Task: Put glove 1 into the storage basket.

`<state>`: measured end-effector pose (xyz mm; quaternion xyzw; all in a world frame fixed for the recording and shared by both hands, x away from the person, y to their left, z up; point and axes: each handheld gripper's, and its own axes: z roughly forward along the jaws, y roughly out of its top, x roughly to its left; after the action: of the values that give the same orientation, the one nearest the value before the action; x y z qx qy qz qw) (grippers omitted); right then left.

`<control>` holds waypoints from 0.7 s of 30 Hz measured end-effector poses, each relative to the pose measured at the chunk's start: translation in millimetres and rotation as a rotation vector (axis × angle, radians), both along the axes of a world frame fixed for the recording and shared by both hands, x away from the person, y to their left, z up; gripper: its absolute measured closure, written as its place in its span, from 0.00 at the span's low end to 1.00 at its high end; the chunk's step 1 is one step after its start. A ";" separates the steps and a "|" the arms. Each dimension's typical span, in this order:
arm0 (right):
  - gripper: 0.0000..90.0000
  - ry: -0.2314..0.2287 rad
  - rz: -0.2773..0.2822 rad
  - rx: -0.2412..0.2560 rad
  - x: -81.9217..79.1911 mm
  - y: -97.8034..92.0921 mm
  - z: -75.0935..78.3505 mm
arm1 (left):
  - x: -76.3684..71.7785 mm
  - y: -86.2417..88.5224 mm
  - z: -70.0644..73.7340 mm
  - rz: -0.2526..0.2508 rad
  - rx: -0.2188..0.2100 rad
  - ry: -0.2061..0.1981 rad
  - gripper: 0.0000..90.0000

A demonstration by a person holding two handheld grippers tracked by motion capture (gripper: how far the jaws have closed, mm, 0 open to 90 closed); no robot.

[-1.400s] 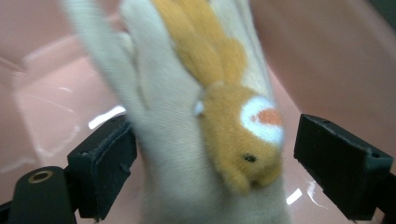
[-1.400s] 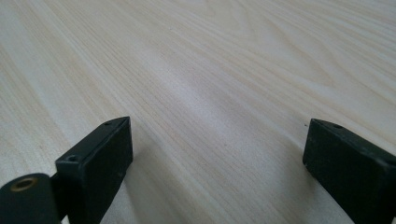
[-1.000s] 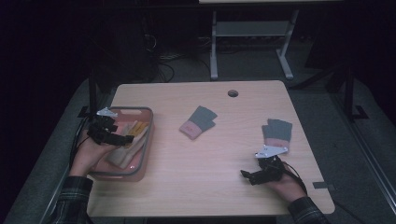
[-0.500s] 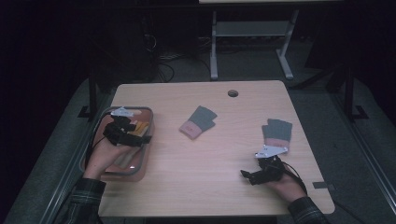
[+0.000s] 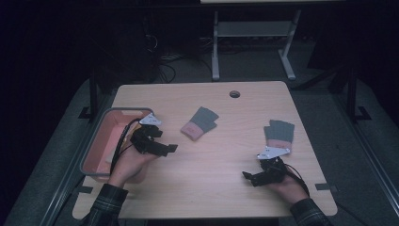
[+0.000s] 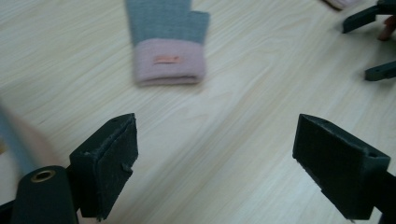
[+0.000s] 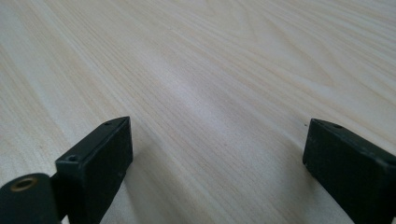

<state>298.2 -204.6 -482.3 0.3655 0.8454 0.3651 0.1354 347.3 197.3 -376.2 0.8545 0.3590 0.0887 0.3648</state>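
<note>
A grey fingerless glove with a pink cuff (image 5: 201, 123) (image 6: 167, 39) lies near the table's middle. A second grey and pink glove (image 5: 278, 135) lies at the right. My left gripper (image 5: 168, 149) (image 6: 215, 172) hovers just right of the pink basket (image 5: 101, 136), open and empty, with the middle glove ahead of its jaws. My right gripper (image 5: 248, 178) (image 7: 217, 172) rests low near the front right, open over bare wood, just in front of the second glove.
The pink basket stands at the table's left edge. A round cable hole (image 5: 234, 93) sits at the back of the wooden table (image 5: 216, 188). Beyond the table are a white metal frame (image 5: 254, 33) and cables on a dark floor.
My left gripper has moved right, out from over the basket to the wood beside it, toward the middle glove. The right gripper has stayed put.
</note>
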 end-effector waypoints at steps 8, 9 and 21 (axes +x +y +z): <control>0.09 0.000 0.000 0.000 0.0 0.0 0.0 | -8.6 -25.7 -7.6 -0.049 -0.007 -0.008 0.15; 0.09 0.000 0.000 0.000 0.0 0.0 0.0 | -9.8 -28.8 -10.1 -0.053 -0.010 -0.008 0.15; 0.09 0.000 -0.002 0.000 -0.2 0.1 0.0 | -22.8 -56.0 -44.3 -0.129 0.037 -0.002 0.16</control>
<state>298.0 -204.5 -482.3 0.3665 0.8451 0.3649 0.1356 324.4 141.3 -420.5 0.8824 0.3013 0.0726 0.3540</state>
